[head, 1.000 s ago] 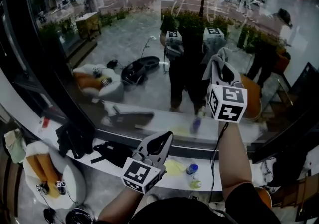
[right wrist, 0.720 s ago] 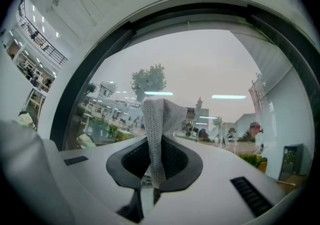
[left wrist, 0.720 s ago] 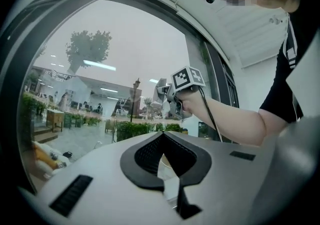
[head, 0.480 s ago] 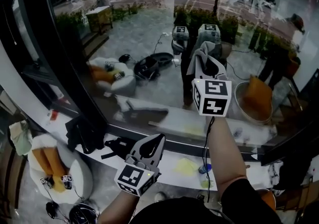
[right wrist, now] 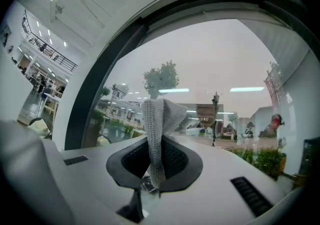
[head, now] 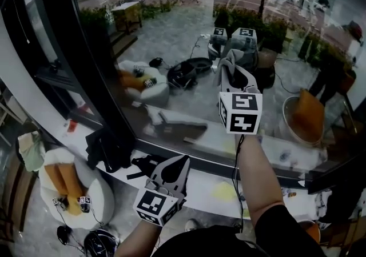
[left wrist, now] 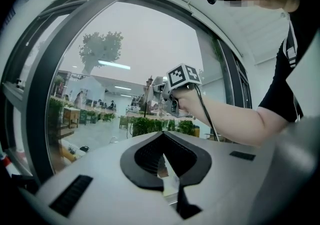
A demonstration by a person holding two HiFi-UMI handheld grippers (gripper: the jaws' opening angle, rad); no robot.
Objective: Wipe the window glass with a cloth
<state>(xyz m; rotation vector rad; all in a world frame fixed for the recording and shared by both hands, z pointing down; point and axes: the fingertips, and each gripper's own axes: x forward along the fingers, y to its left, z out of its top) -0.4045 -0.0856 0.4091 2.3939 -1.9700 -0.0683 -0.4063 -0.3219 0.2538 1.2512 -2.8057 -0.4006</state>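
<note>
In the head view, your right gripper [head: 231, 76] was raised in the upper middle of the frame, in front of the window glass [head: 171, 33]. A grey cloth [head: 227, 60] stuck up from its closed jaws. The cloth's tip lay close to its own reflection, but this view didn't show whether it touched the pane. Your left gripper [head: 175, 169] sat low at bottom centre, over the white sill [head: 197, 184], well apart from the glass. Black bags [head: 108, 148] lay on the sill at left.

In the left gripper view, your left gripper [left wrist: 163, 168] had its jaws brought together, with only a thin sliver of light between the dark pads and nothing gripped. Your right hand [left wrist: 184, 102] showed in the middle of the frame, up by the window glass [left wrist: 120, 64].

In the right gripper view, your right gripper [right wrist: 151, 181] was clamped on the cloth [right wrist: 161, 118]. The knitted strip rose straight out from between the pads at centre and spread wider at its top. The window glass [right wrist: 220, 64] filled the frame behind it.
</note>
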